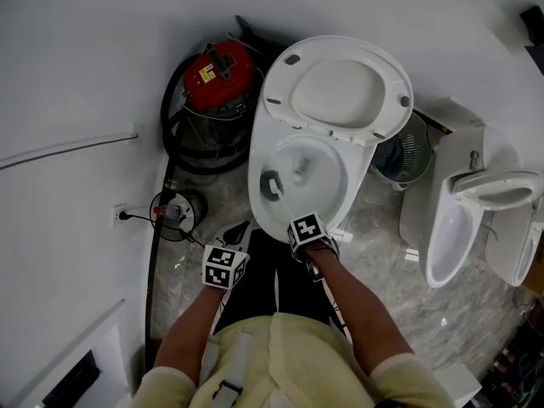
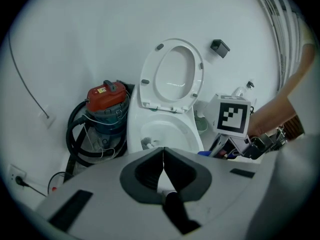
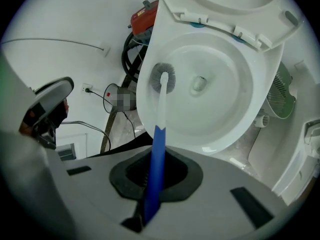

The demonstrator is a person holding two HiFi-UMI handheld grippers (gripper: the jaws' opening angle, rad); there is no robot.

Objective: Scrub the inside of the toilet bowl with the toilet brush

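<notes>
The white toilet (image 1: 338,195) stands open with its lid (image 1: 336,85) raised. My right gripper (image 3: 155,171) is shut on the blue handle of the toilet brush (image 3: 158,134). The brush's white shaft reaches into the bowl (image 3: 225,99), and its grey bristle head (image 3: 163,78) rests against the bowl's left inner wall, left of the drain. From above, the brush head (image 1: 272,185) sits at the bowl's left side, and the right gripper (image 1: 306,232) hovers at the front rim. My left gripper (image 2: 163,156) is shut on nothing, held back left of the toilet (image 2: 165,129).
A red vacuum cleaner (image 1: 219,75) with a black hose stands left of the toilet against the wall. A small fan (image 1: 410,155) and a second white fixture (image 1: 467,219) stand on the right. A cable runs from a wall socket (image 1: 120,216) across the marble floor.
</notes>
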